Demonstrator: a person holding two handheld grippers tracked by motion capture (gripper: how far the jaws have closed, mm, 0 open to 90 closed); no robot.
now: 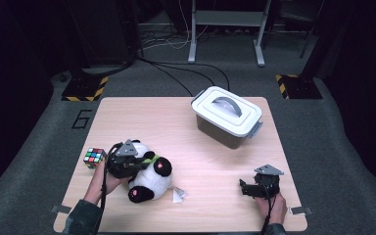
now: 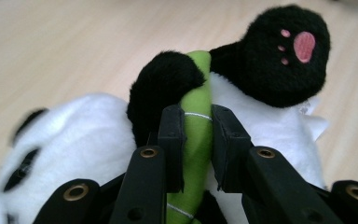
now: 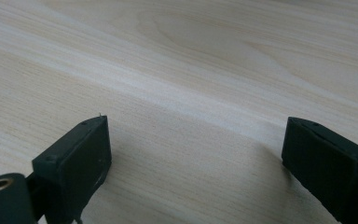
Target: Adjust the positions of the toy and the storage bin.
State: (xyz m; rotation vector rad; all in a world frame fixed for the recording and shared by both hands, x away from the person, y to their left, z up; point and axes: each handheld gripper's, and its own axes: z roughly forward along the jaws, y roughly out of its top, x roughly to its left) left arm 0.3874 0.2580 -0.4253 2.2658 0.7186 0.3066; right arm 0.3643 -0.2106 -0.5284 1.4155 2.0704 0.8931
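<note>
Fingers of left gripper [image 2: 197, 140] clenched on panda's green stalk [image 2: 196, 135] (right gripper [image 3: 196, 154] released), cube [image 1: 94, 157] beside.

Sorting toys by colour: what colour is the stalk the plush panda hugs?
Green, with thin pale bands; the bamboo stalk shows best in the left gripper view.

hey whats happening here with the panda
A person works at a wooden table with a gripper in each hand. The left gripper is shut on the green stalk that the plush panda hugs. The right gripper rests open and empty near the table's right edge. A closed lidded box and a puzzle cube sit untouched.
</note>
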